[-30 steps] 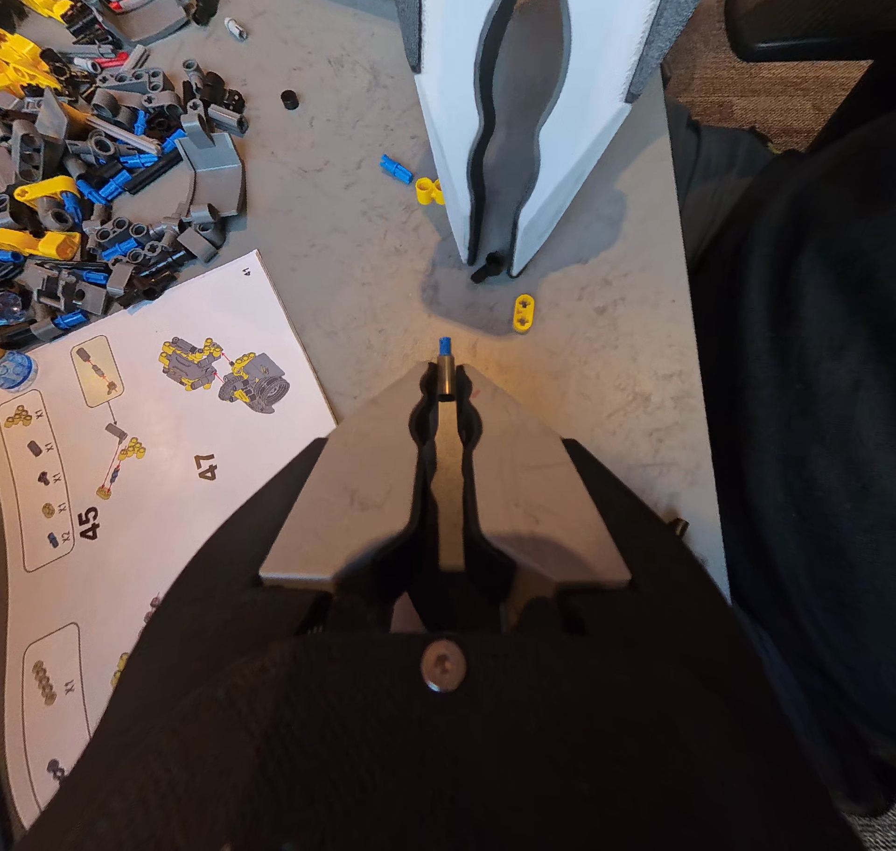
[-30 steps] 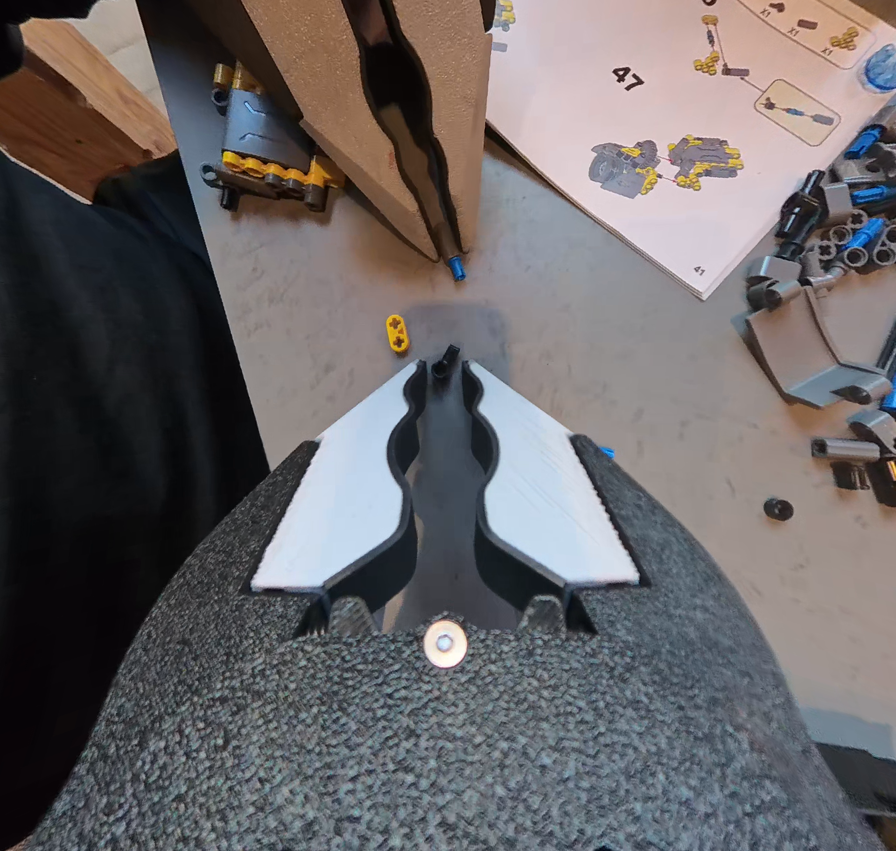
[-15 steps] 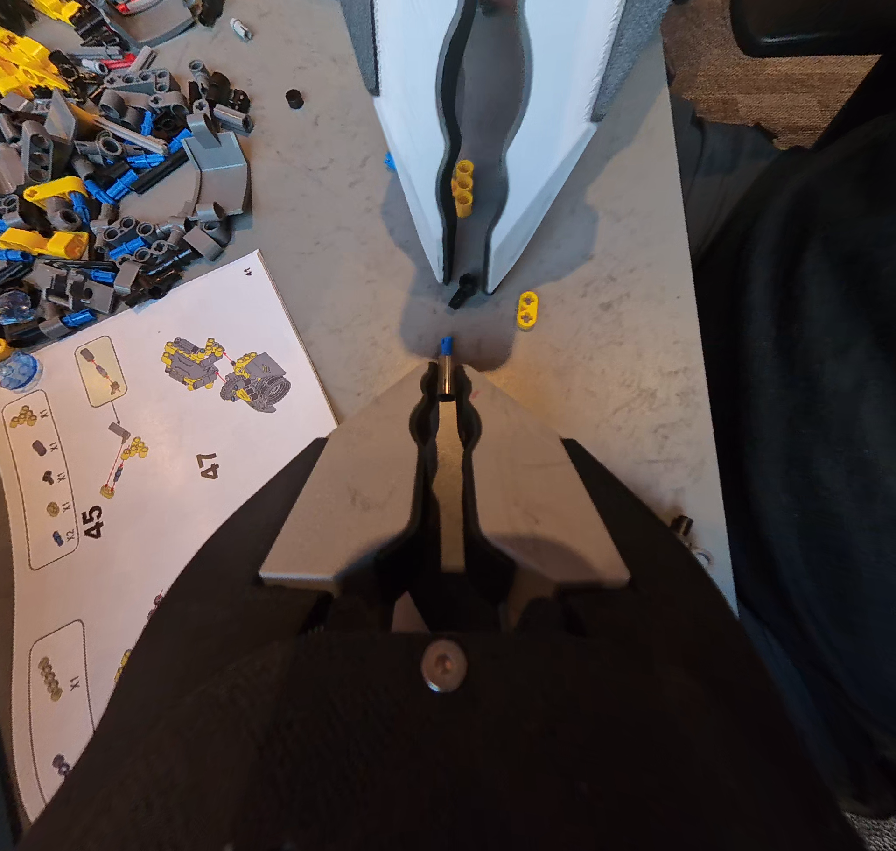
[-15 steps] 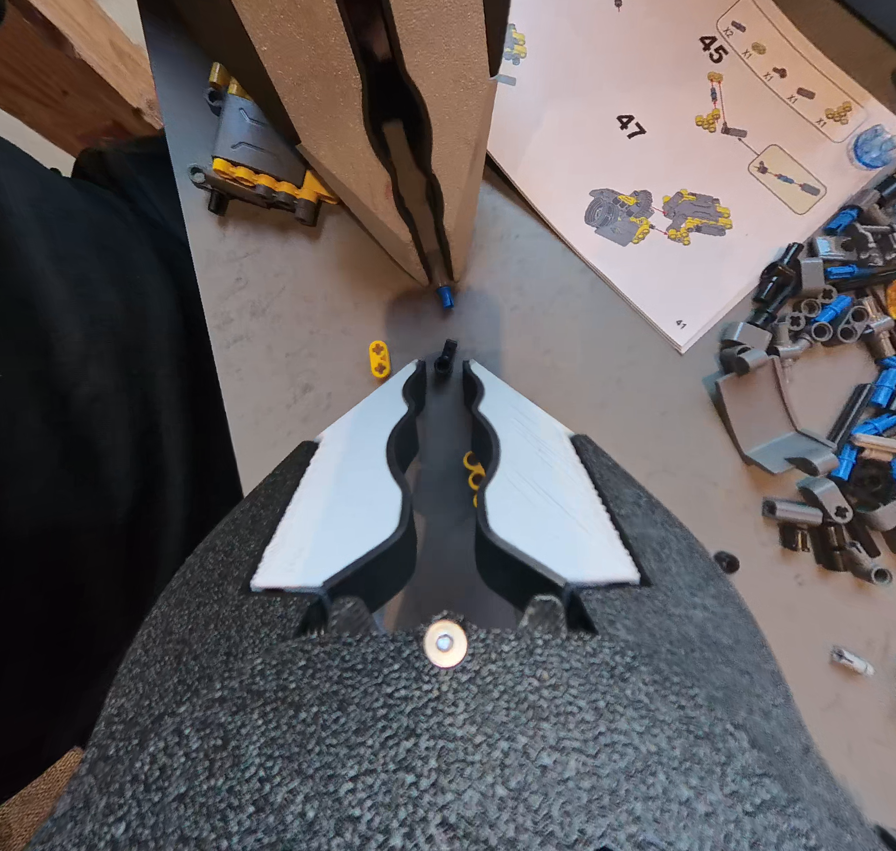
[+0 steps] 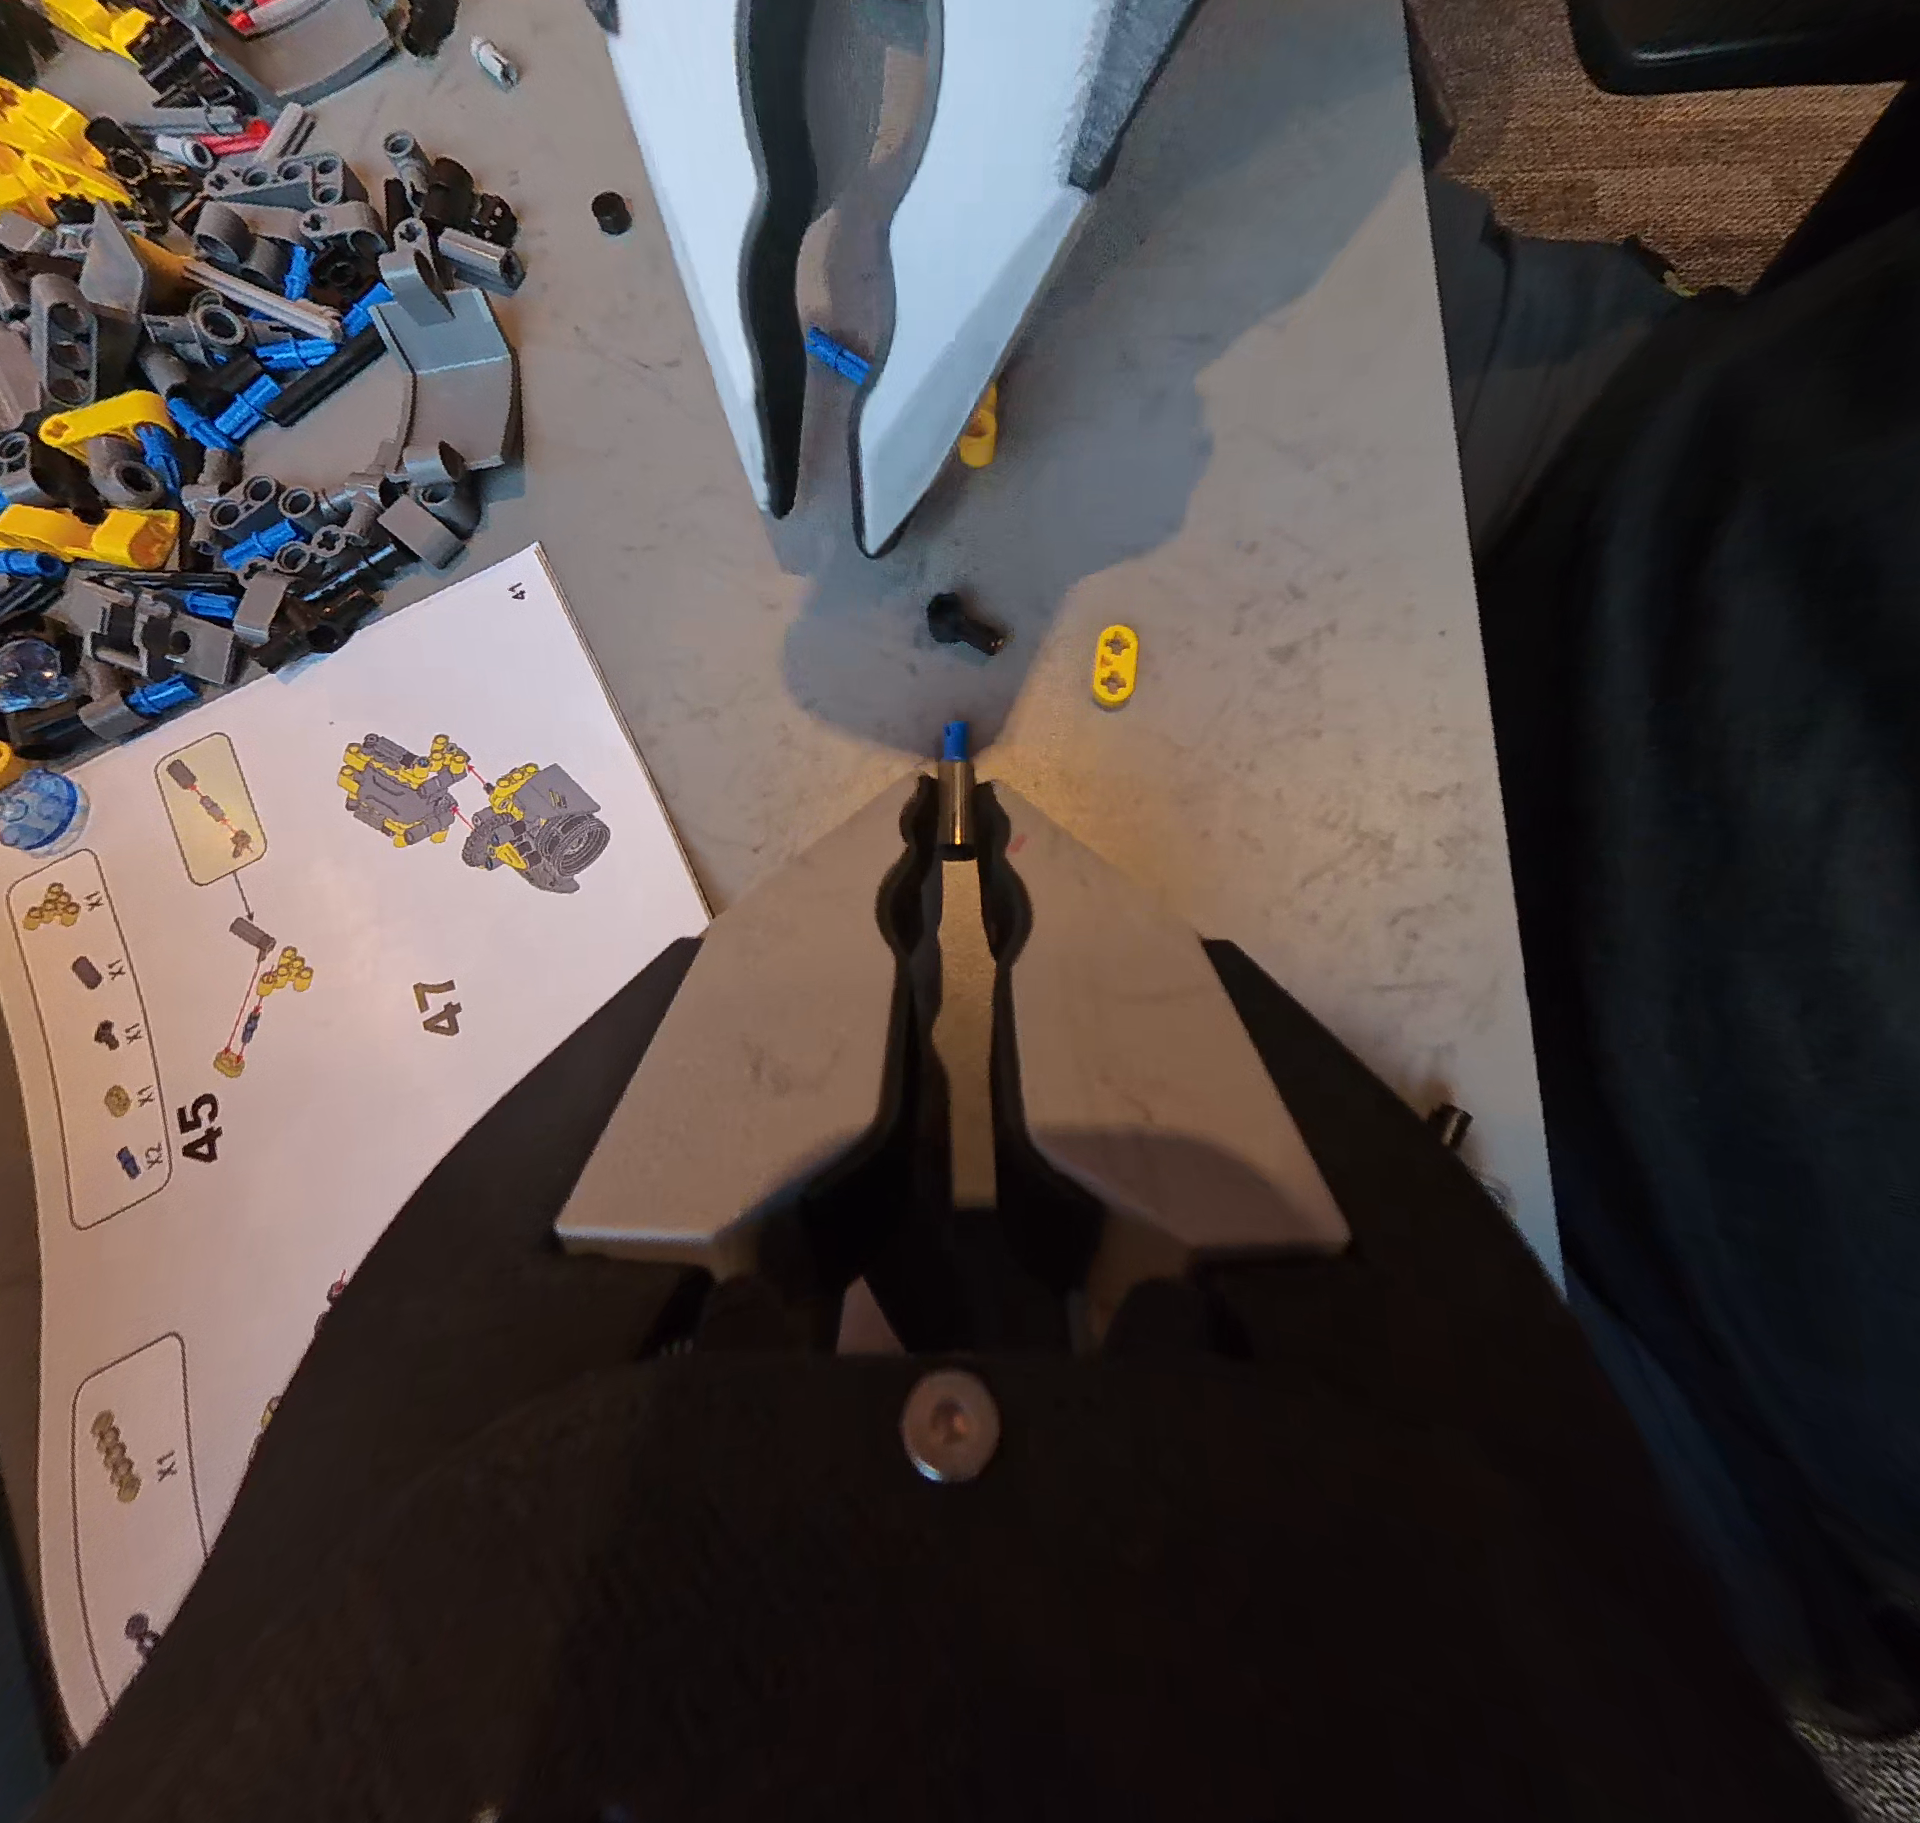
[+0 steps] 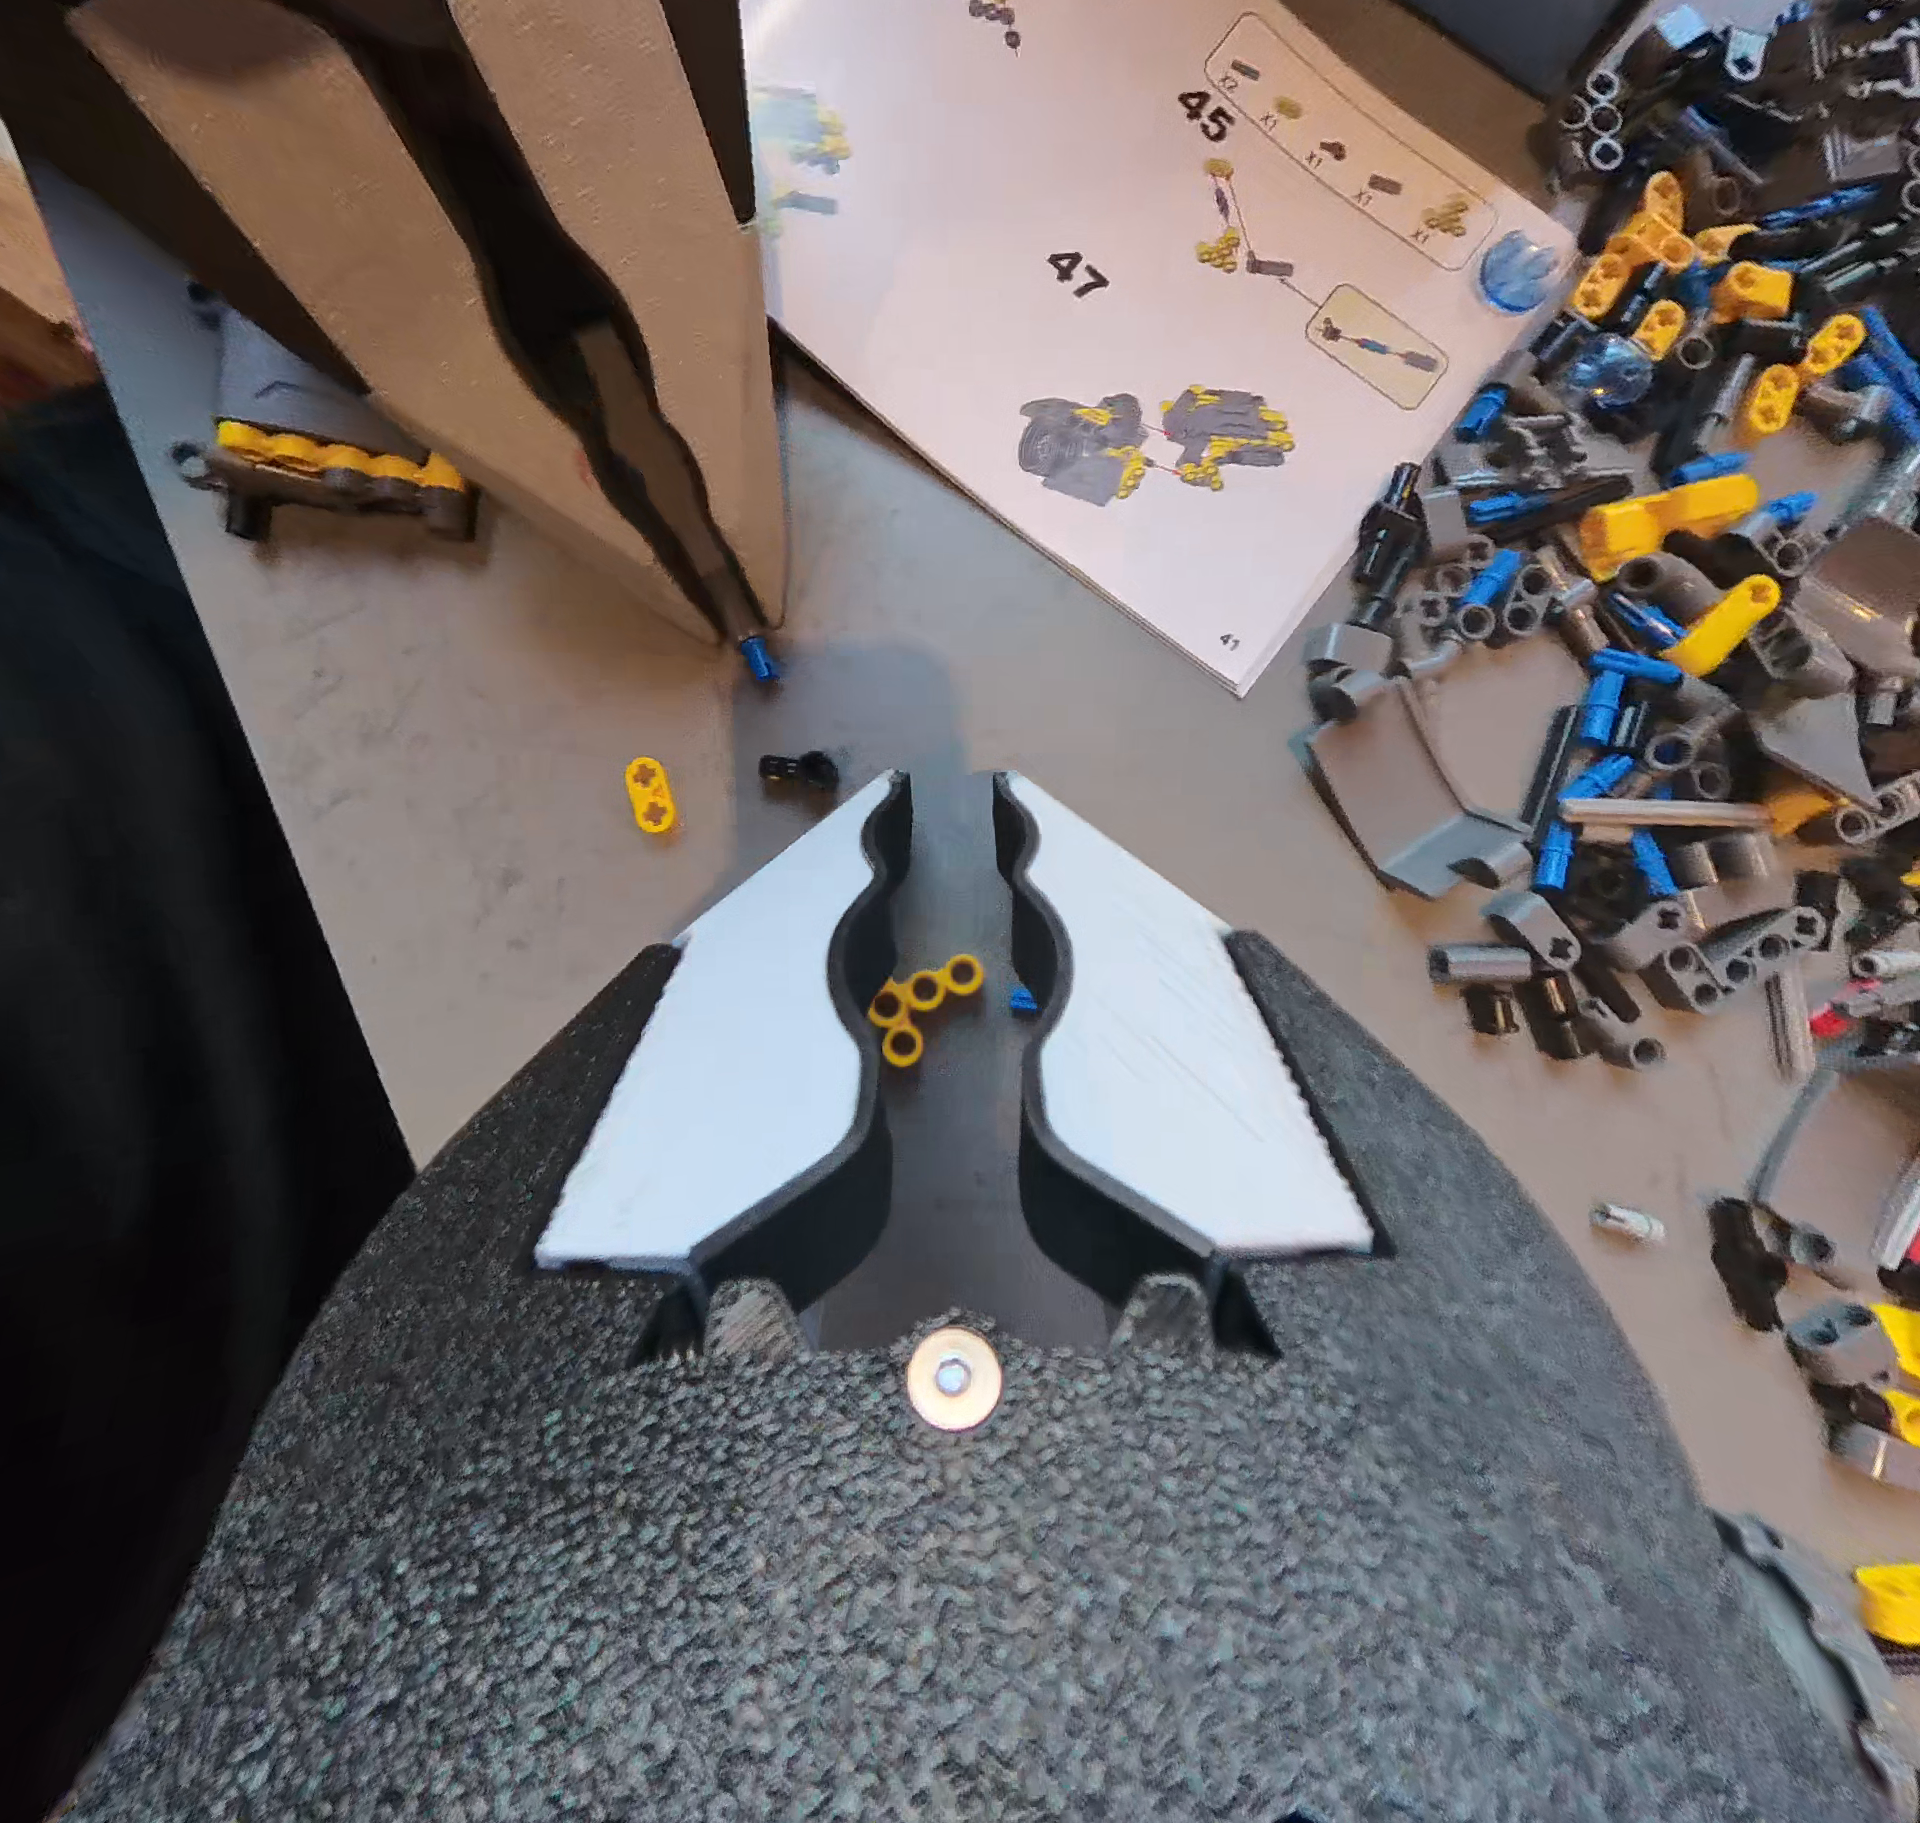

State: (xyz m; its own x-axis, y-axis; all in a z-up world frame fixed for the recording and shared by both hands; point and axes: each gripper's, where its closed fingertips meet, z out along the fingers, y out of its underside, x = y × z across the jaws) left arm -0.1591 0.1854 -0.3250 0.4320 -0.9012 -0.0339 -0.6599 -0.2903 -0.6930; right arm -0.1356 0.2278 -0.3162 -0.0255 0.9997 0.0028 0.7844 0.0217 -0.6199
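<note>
My left gripper (image 5: 954,786) is shut on a short dark grey sleeve (image 5: 954,823) with a blue pin (image 5: 954,734) sticking out of its front end, held just above the grey table (image 5: 1299,838). My right gripper (image 6: 951,786) is open and empty, its white fingers (image 5: 966,215) facing the left gripper. A small black pin (image 5: 964,622) lies loose on the table between the two grippers; it also shows in the right wrist view (image 6: 798,767). A yellow two-hole link (image 5: 1115,667) lies beside it. Under the right gripper lie a yellow angled beam (image 6: 925,999) and a loose blue pin (image 6: 1023,999).
An open instruction booklet (image 5: 312,942) lies to the left. A heap of grey, blue, yellow and black parts (image 5: 208,319) covers the far left. A grey and yellow sub-assembly (image 6: 332,464) sits behind the left gripper. The table edge (image 5: 1496,942) and a person's dark clothing are on the right.
My right gripper has opened a little and drawn back. The black pin it held now lies on the table. My left gripper still holds the sleeve and has hardly moved.
</note>
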